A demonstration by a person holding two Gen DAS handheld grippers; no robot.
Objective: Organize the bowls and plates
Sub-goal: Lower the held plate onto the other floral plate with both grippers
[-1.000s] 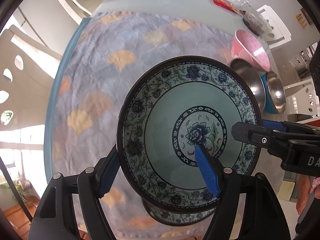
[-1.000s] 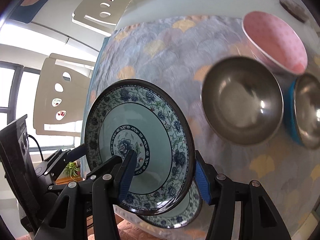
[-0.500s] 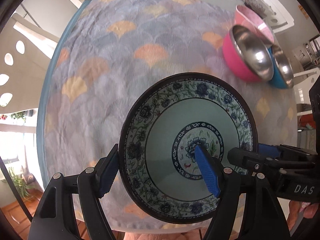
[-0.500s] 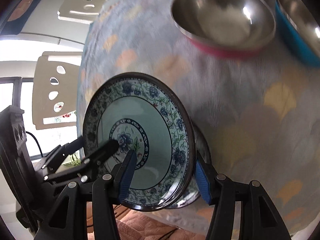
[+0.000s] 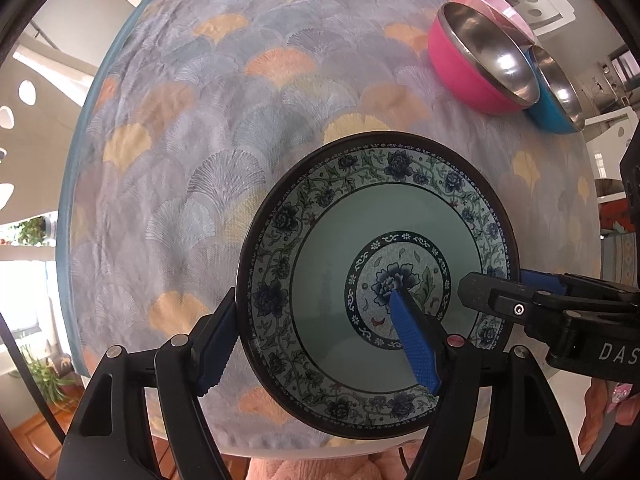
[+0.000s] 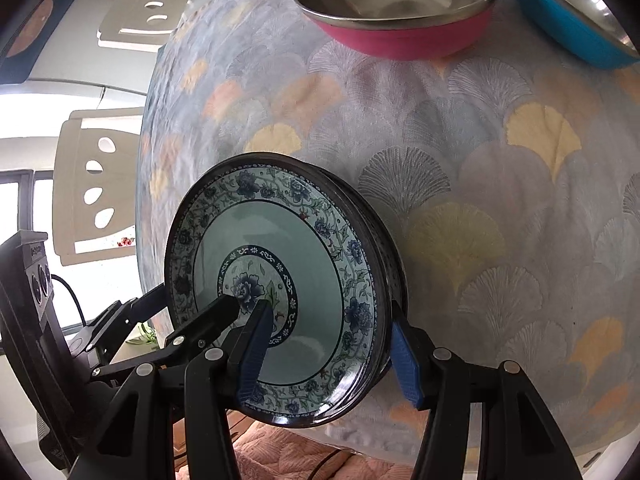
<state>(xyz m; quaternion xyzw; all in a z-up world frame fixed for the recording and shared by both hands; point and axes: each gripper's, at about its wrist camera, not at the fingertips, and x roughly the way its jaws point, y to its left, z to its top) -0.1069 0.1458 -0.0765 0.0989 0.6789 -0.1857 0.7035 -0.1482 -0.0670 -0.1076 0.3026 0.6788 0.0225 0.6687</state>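
You hold the floral plate [image 5: 332,264] w/ both tools: left tool [image 5: 320,332] and right tool [image 6: 328,354] each clamp its rim, prob. to keep it level. It sits on a second plate [image 6: 394,276] at the surface's [image 5: 240,100] near edge.

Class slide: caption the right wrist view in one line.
Both claws grip a blue floral plate seated on a matching plate, steel-lined pink bowl beyond.

A plate [image 5: 336,280] is sitting at the near edge of the counter [image 5: 200,160], on top of another plate [image 6: 394,276] lying under it, while three bowls [image 5: 484,56] are standing close together at the far right, well apart from the plates.
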